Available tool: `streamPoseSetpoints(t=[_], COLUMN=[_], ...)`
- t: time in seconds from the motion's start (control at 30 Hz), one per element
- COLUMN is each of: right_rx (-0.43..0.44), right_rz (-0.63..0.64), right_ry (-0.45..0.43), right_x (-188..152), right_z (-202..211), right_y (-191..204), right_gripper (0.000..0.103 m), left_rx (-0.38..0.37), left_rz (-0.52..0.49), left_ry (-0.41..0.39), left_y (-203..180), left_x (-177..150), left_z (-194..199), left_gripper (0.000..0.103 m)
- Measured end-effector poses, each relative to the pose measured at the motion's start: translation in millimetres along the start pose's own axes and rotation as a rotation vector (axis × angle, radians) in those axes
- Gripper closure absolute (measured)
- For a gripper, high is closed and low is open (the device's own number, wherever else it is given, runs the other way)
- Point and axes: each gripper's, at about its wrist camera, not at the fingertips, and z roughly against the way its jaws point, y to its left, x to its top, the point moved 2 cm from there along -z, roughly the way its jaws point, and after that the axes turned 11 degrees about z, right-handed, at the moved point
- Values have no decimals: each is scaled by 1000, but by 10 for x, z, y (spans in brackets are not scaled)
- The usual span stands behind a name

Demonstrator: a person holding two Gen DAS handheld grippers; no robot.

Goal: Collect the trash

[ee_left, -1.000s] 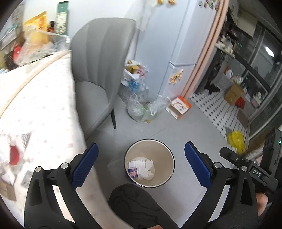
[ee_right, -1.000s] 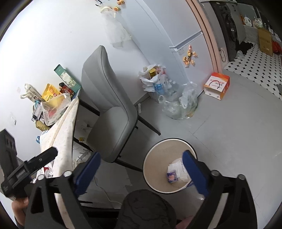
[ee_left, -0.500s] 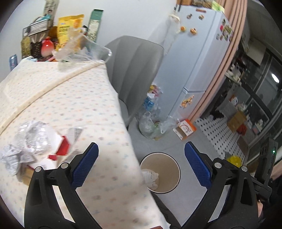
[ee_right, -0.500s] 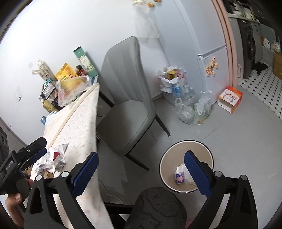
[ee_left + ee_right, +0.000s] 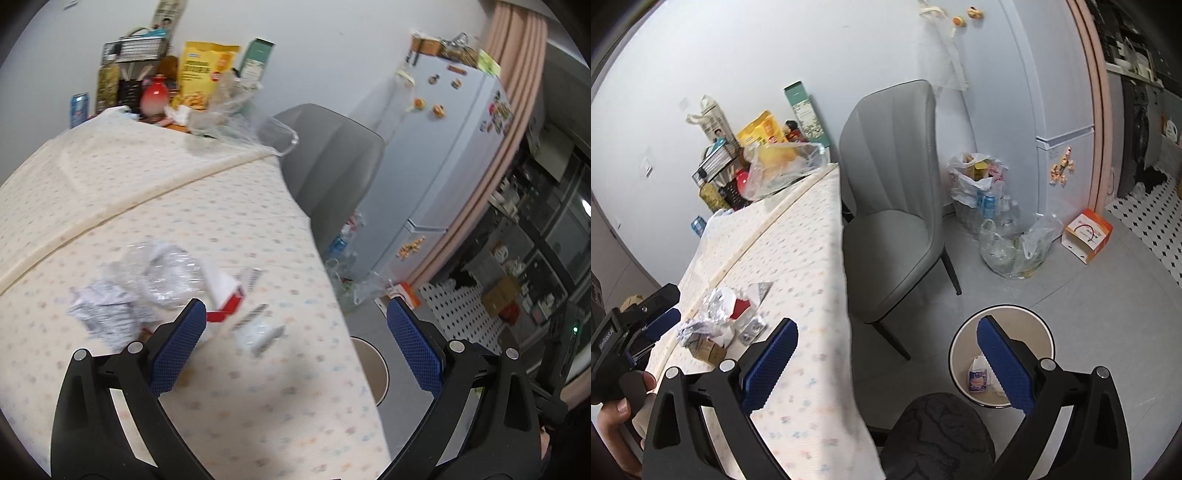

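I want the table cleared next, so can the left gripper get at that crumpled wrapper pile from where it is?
Probably yes: the left gripper is open, empty and aimed at the crumpled wrapper pile, with nothing between them.

A grey chair (image 5: 897,206) stands between the cloth-covered table (image 5: 798,236) and a white fridge (image 5: 1008,110).
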Motion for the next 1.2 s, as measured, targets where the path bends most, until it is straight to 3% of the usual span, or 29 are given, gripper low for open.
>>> streamPoseSetpoints(t=[0.6,0.77,0.9,1.07,1.2], right_rx=[33,48,57,57,63], right_rz=[117,143,142,115,98], right_ry=[8,27,26,46,51], right_x=[82,69,50,40,32], right_z=[-85,-173,-207,-296,-352], right_y=[627,765,728,589,544], right_gripper=[8,8,8,8,8], left_rx=[40,40,62,95,146], left_rz=[115,156,156,110,55], left_ry=[-43,-30,10,72,121], left_y=[818,1050,1085,986,883], left_x=[45,61,44,-98,-213], left_z=[427,375,183,-43,-217], left_gripper=[6,7,17,20,32])
